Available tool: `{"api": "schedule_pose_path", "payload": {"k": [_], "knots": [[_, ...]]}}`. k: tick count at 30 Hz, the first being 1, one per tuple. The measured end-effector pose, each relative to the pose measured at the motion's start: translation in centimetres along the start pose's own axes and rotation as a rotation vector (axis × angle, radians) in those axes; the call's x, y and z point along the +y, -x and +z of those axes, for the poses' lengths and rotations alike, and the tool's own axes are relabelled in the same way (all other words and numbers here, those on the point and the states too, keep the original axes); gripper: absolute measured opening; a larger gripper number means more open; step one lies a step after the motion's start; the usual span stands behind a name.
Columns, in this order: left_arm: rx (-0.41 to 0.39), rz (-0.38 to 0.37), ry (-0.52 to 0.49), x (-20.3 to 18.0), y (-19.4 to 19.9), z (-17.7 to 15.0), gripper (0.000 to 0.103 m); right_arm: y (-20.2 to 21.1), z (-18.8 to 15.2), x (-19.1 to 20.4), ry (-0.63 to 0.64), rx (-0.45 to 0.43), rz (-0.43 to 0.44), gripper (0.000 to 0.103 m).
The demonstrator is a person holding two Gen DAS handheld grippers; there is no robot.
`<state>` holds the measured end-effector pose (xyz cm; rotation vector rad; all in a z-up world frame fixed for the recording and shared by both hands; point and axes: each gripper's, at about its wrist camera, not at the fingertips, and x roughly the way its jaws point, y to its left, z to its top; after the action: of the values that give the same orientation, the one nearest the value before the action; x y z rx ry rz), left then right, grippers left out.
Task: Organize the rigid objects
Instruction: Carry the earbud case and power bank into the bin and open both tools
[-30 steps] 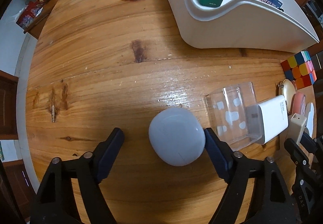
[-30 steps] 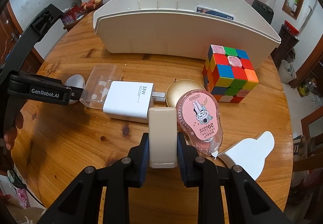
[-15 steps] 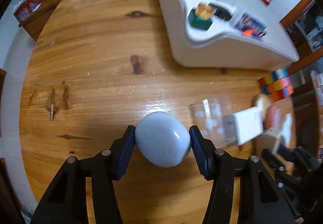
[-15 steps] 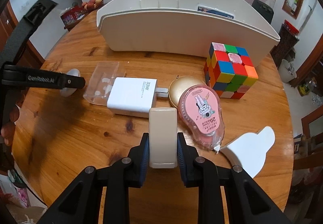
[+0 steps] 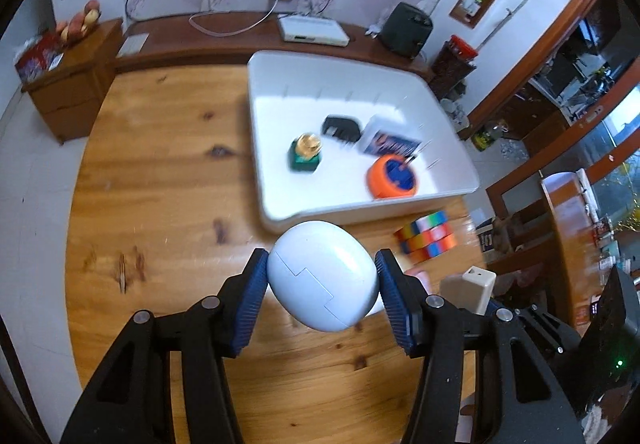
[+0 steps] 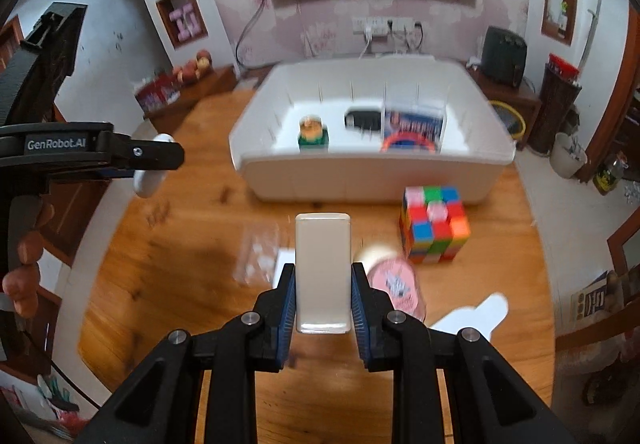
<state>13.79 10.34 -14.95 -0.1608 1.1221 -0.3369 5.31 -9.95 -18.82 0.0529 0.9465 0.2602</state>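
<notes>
Right wrist view blurs the tabletop (image 6: 168,308) clutter under the right gripper (image 6: 323,294), whose fingers are clamped on a beige block (image 6: 323,268) held above it; only a colour cube (image 6: 434,228) and a pink disc (image 6: 394,284) read there. Left wrist view shows the left gripper (image 5: 322,294) clamped on a white egg-shaped case (image 5: 323,276) before the white bin (image 5: 360,204), whose orange roll (image 5: 394,178) is clear there but half hidden in the right view.

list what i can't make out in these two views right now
- Left wrist view: print on the blue-fronted box in the white bin, smeared by motion blur.
- Right wrist view: clear case and pink tape dispenser on the table, blurred; the white charger is largely hidden behind the beige block in the right tool.
- Left tool: underside of the white egg-shaped case faces away.
</notes>
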Motion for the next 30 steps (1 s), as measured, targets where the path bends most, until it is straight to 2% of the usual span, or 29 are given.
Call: {"api": "schedule_pose_path", "payload": {"k": [3, 10, 17, 20, 24, 30], "knots": [[-0.018, -0.004, -0.032, -1.1, 0.6, 1.3, 0.058, 1.2, 1.9, 0.2, 0.009, -0.029, -0.003, 0.026], [-0.113, 0.032, -0.109, -3.5, 3.3, 7.3, 0.058, 3.8, 7.8, 0.1, 0.048, -0.109, -0.017, 0.026], [-0.179, 0.065, -0.128, -5.3, 3.8, 13.0, 0.058, 6.8, 15.1, -0.1, 0.056, -0.256, -0.021, 0.026], [-0.180, 0.076, -0.105, -5.5, 2.6, 15.4, 0.058, 7.1, 17.8, -0.3, 0.045, -0.296, -0.020, 0.026], [-0.150, 0.105, -0.077, -5.3, -0.6, 17.7, 0.058, 5.6, 20.2, -1.0, 0.021, -0.301, -0.022, 0.026], [-0.065, 0.220, -0.082, -4.4, -7.8, 19.0, 0.058, -0.4, 21.6, -3.3, -0.073, -0.193, 0.011, 0.026]]}}
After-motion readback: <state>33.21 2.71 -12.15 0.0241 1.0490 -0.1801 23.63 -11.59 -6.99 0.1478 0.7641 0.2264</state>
